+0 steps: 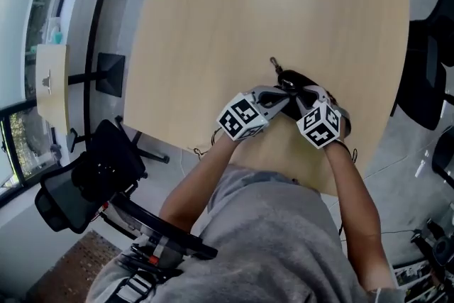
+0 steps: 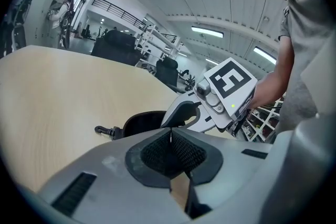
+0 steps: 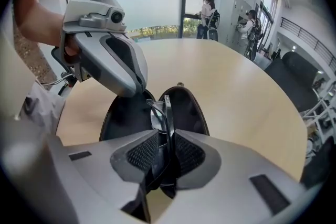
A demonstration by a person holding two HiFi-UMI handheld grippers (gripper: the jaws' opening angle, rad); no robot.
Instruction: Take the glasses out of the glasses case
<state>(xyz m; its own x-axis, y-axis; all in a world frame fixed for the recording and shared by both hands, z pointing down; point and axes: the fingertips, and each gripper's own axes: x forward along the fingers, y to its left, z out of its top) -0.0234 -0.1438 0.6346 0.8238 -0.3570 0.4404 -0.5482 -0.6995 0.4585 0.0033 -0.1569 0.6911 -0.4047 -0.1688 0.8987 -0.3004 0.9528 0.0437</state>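
Note:
The black glasses case (image 3: 188,110) lies open on the pale wooden table (image 1: 255,3), near its front edge, both halves spread. Dark-framed glasses (image 3: 160,112) stand on edge in the middle of it. My right gripper (image 3: 165,150) points steeply down with its mesh pads closed on the frame. My left gripper (image 3: 140,91) reaches in from the left, its tip resting at the rim of the case's left half (image 3: 119,119). In its own view the left gripper (image 2: 170,139) has its pads together and nothing shows between them. From above, both grippers (image 1: 284,100) (image 1: 308,97) hide most of the case (image 1: 303,79).
A zip pull (image 1: 274,64) sticks out from the case's far end. The table's front edge (image 1: 284,177) runs just under my forearms. Black office chairs (image 1: 89,177) (image 1: 425,81) stand on either side. Two people (image 3: 207,17) stand by the far window.

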